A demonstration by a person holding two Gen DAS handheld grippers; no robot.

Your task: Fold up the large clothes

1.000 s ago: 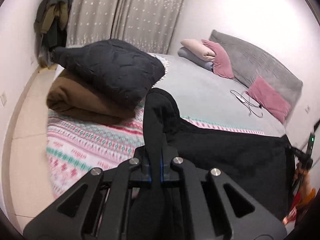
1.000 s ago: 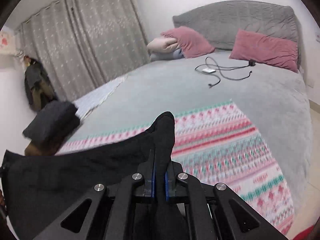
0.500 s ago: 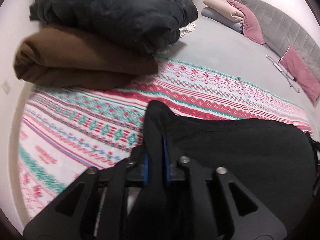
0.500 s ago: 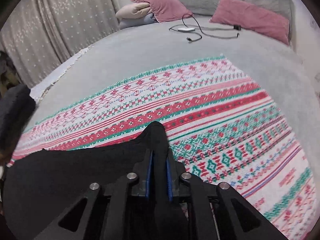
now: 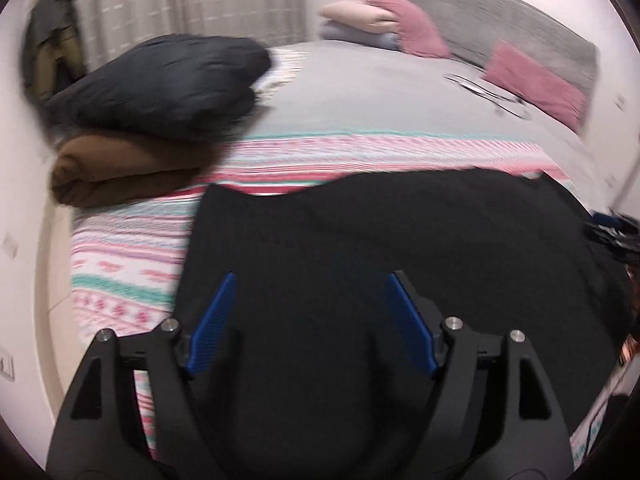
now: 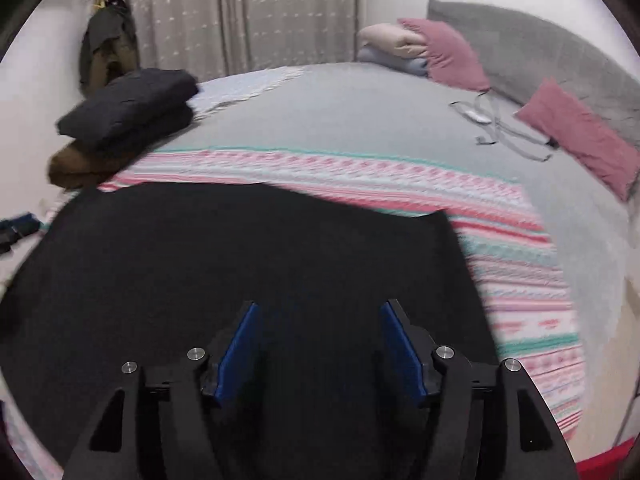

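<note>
A large black garment (image 5: 400, 248) lies spread flat on the patterned blanket (image 5: 128, 248) at the near side of the bed; it also shows in the right wrist view (image 6: 240, 248). My left gripper (image 5: 310, 284) is open above the garment's left part, its blue pads apart and holding nothing. My right gripper (image 6: 318, 312) is open above the garment's right part, empty too. The other gripper shows at the right edge of the left wrist view (image 5: 612, 232).
A folded dark jacket (image 5: 168, 84) sits on a folded brown garment (image 5: 128, 164) at the bed's left corner. Pink pillows (image 6: 576, 136), folded bedding (image 6: 396, 46) and a cable (image 6: 496, 120) lie at the grey headboard. Clothes hang by the curtain (image 6: 104, 48).
Both grippers were shut on the garment's corners, lowered it onto the blanket, then opened and let go. The garment now lies flat and both grippers have pulled back.
</note>
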